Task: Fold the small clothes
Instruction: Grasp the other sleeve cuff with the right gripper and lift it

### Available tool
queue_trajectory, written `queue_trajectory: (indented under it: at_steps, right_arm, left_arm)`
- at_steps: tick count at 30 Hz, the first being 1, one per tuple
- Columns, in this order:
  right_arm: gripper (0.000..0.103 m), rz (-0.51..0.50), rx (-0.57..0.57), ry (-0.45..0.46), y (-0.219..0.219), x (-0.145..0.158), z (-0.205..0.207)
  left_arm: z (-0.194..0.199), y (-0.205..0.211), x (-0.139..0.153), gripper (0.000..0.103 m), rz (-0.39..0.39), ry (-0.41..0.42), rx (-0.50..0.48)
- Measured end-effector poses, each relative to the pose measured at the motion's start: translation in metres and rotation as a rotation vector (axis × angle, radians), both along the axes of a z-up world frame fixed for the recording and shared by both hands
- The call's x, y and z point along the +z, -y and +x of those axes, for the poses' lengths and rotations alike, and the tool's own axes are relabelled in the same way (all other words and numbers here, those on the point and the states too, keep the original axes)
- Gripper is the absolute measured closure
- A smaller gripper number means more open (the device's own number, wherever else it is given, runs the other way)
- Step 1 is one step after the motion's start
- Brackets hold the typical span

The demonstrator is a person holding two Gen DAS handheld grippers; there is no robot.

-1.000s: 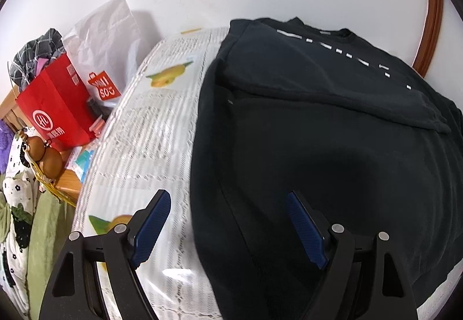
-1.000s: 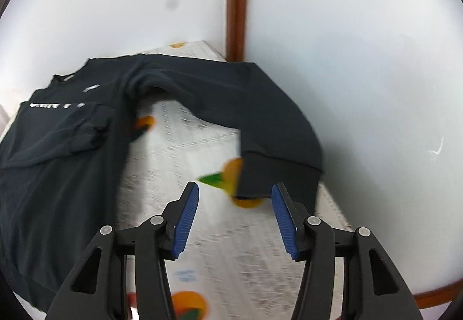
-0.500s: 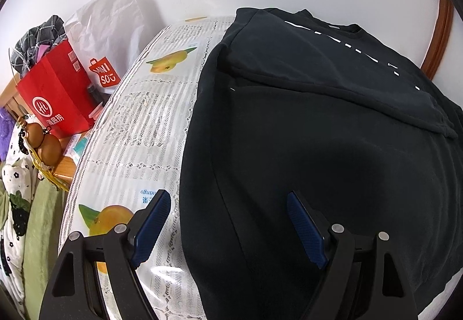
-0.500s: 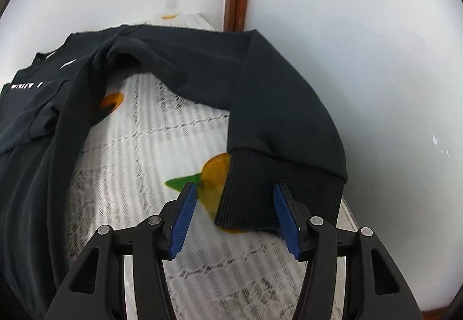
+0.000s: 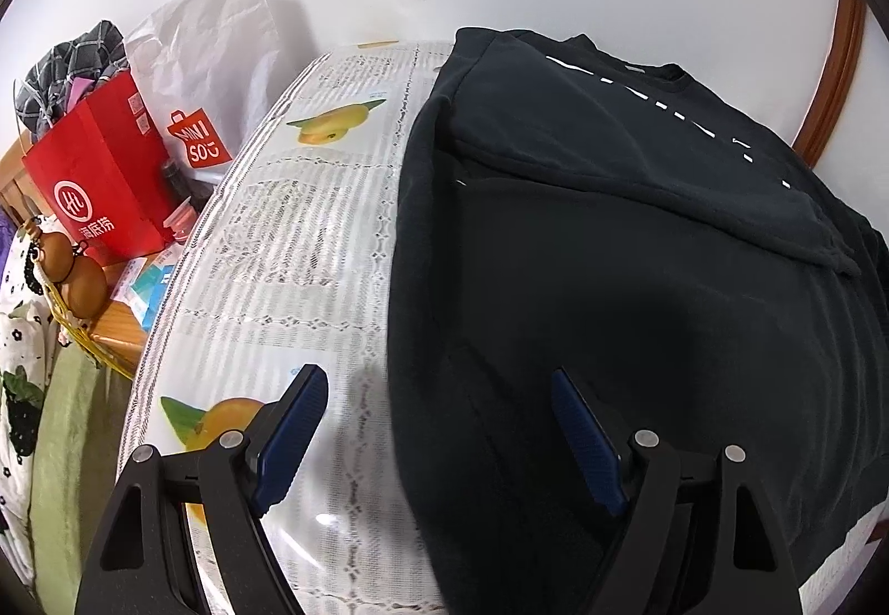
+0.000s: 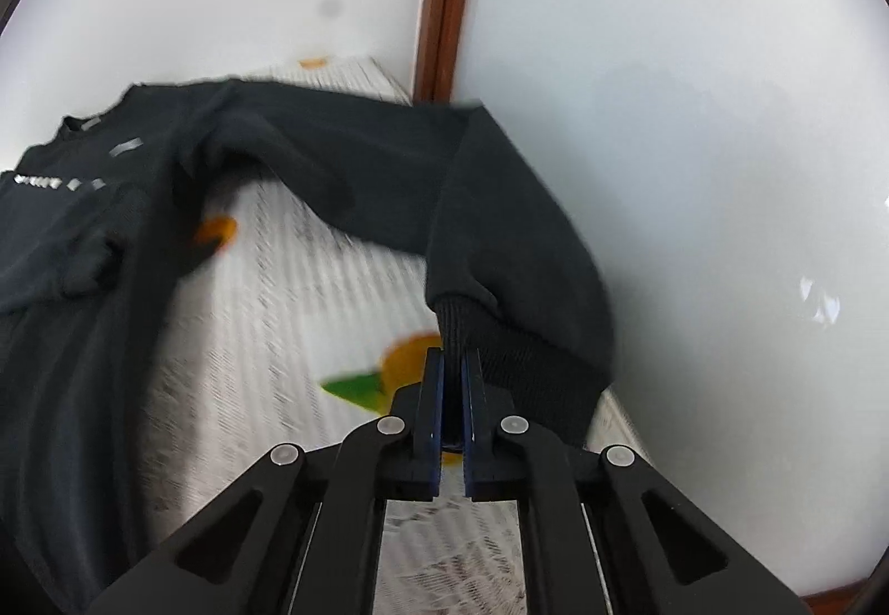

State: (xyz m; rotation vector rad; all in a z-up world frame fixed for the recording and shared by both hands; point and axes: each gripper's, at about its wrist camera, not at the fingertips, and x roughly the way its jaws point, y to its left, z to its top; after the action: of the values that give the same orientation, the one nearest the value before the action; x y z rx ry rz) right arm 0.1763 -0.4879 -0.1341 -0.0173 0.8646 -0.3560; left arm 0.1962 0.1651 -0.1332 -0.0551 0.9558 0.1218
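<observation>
Black sweatshirt (image 5: 611, 281) lies flat on the fruit-print worktop (image 5: 289, 248). Right gripper (image 6: 453, 365) has just closed, clenched on the ribbed cuff (image 6: 517, 365) at 6 o'clock. Left gripper (image 5: 433, 420) released, jaws wide over the sweatshirt's 9 o'clock edge.

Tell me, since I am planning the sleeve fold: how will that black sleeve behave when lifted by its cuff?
Likely floppy: the sleeve already bends limply across the tablecloth. The ribbed cuff, pinched in the right tool, probably grips well. The rest of the sweatshirt may drag along.
</observation>
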Motion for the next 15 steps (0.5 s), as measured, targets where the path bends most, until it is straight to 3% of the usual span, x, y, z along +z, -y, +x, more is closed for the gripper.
queue_trajectory:
  at_steps: [8,15]
  right_arm:
    - [0.098,0.016,0.179,0.085,-0.107,0.071,0.022]
    - [0.098,0.104,0.382,0.1,-0.237,0.099,0.057]
  left_arm:
    - [-0.006,-0.024,-0.008,0.022,-0.03,0.006,0.003]
    - [-0.008,-0.032,-0.015,0.022,-0.048,0.012,-0.022]
